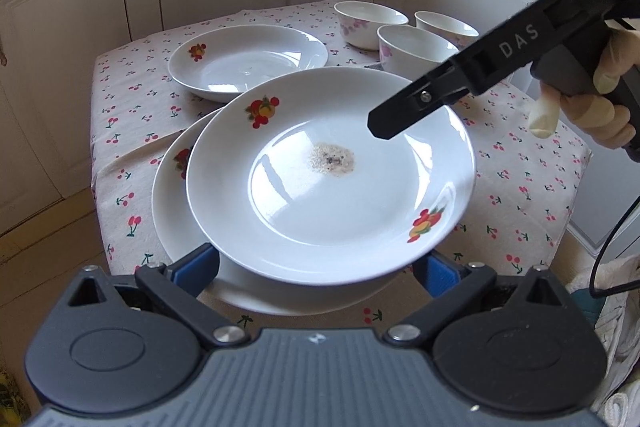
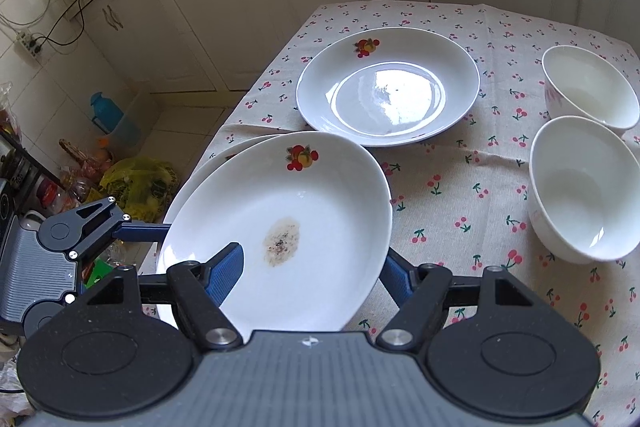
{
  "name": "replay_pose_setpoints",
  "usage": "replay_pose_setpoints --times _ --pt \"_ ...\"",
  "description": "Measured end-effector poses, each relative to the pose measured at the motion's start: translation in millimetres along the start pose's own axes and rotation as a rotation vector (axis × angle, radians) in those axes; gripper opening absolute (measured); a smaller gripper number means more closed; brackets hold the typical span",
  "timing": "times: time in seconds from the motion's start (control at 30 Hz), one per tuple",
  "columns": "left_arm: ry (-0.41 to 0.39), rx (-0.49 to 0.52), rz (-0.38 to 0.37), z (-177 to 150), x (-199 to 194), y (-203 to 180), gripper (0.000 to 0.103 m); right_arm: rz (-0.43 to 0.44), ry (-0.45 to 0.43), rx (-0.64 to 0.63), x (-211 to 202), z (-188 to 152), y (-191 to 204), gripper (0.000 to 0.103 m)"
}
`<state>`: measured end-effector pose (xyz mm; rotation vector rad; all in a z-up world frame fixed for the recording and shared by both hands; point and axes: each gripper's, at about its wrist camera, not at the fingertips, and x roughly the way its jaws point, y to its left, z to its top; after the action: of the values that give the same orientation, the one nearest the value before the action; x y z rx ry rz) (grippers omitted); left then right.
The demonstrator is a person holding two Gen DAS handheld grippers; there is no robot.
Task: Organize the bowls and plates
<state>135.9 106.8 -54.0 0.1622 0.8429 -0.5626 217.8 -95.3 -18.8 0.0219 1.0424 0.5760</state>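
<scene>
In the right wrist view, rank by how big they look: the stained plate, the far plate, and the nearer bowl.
1. Stained plate, though it is closest to the camera.
2. Far plate.
3. Nearer bowl.

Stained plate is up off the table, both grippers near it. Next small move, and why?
Probably lower the stained plate straight onto the plate beneath. It sits off-centre over it, fingers of the left gripper and right gripper flanking its rim; whether either clamps is unclear. The far plate and bowls stand apart.

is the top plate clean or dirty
Dirty: the top plate has a brownish speckled stain at its centre.
</scene>
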Motion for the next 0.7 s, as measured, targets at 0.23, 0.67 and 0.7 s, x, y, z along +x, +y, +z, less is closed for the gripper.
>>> replay_pose_setpoints --times 0.23,0.67,0.7 --pt "0.026 -0.008 -0.009 3.2 -3.3 0.9 0.102 0.021 -0.001 0.038 -0.8 -1.0 -4.1 0.078" --pt "0.089 0.046 -0.006 9.1 0.4 -3.2 0.102 0.034 -0.011 0.060 3.3 12.6 -11.4 0.078" --pt "0.094 0.050 -0.007 9.8 0.9 -3.1 0.102 0.032 -0.012 0.055 3.8 14.0 -11.3 0.078"
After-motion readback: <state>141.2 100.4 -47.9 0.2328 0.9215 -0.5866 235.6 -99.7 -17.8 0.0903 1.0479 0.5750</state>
